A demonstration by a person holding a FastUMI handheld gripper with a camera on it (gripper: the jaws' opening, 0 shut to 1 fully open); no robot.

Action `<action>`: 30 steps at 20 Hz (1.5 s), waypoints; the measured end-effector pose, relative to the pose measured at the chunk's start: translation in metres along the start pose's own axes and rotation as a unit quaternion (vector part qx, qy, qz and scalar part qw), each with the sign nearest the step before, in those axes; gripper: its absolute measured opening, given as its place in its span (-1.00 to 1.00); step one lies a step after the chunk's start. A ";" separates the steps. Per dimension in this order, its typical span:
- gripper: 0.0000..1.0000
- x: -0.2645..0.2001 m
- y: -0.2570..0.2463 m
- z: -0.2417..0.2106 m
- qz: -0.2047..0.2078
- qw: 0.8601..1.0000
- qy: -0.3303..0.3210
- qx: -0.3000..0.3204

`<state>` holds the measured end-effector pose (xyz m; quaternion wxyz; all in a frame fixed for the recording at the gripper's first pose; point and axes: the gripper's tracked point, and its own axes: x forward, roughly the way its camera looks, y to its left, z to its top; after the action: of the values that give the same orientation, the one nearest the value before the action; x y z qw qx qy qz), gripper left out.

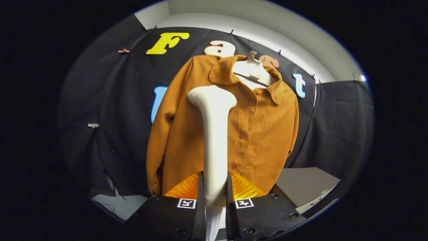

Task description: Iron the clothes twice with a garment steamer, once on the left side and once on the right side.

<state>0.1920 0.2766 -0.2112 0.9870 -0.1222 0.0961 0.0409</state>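
A brown button-up shirt [260,134] hangs on a white hanger [252,68] against the booth's black wall, straight ahead of me. My gripper [214,192] is shut on the handle of a white garment steamer [214,134], which rises upright between the fingers. The steamer's wide head [212,96] sits in front of the shirt's left chest, below the collar. Whether the head touches the cloth I cannot tell. The shirt's left sleeve [157,150] hangs down beside the steamer.
A light grey table surface [306,185] lies below the shirt to the right, and another pale patch of it [123,205] shows at the lower left. Black cloth walls close the booth on both sides.
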 end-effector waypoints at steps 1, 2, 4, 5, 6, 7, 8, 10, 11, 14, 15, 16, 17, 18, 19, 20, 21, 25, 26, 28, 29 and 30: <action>-0.45 0.002 0.001 -0.010 0.000 1.000 0.011 0.001; -0.45 0.003 0.001 -0.019 -0.001 1.000 0.019 -0.002; -0.45 0.005 0.001 -0.038 0.001 0.999 0.038 -0.004; -0.45 0.005 0.001 -0.047 0.002 0.999 0.048 -0.004; -0.45 0.005 0.001 -0.056 0.004 0.998 0.058 -0.004; -0.45 0.003 0.002 -0.065 0.007 0.998 0.068 -0.002; -0.45 0.003 0.003 -0.074 0.010 0.997 0.078 -0.001; -0.46 0.001 0.004 -0.090 0.015 0.995 0.098 -0.003; -0.46 -0.002 0.003 -0.100 0.017 0.994 0.107 -0.003; -0.45 -0.008 0.003 -0.130 0.027 0.990 0.141 0.003; -0.45 -0.011 0.003 -0.139 0.030 0.988 0.152 0.003; -0.45 -0.014 0.003 -0.148 0.033 0.986 0.163 0.002; -0.45 -0.017 0.002 -0.155 0.036 0.984 0.173 0.002; -0.45 -0.021 0.002 -0.163 0.039 0.982 0.182 0.003; -0.45 -0.024 0.001 -0.170 0.042 0.981 0.191 0.006; -0.45 -0.028 0.000 -0.175 0.045 0.979 0.199 0.010; -0.45 -0.034 0.001 -0.183 0.047 0.977 0.207 0.011; -0.45 -0.055 0.000 -0.202 0.059 0.971 0.232 0.013; -0.45 -0.060 -0.001 -0.203 0.060 0.971 0.233 0.012; -0.45 -0.071 -0.005 -0.203 0.062 0.971 0.231 0.015; -0.45 -0.078 -0.008 -0.202 0.062 0.972 0.227 0.019; -0.45 -0.085 -0.011 -0.200 0.063 0.972 0.224 0.022</action>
<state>0.0739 0.2110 -0.3822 0.9384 -0.1001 0.3228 0.0723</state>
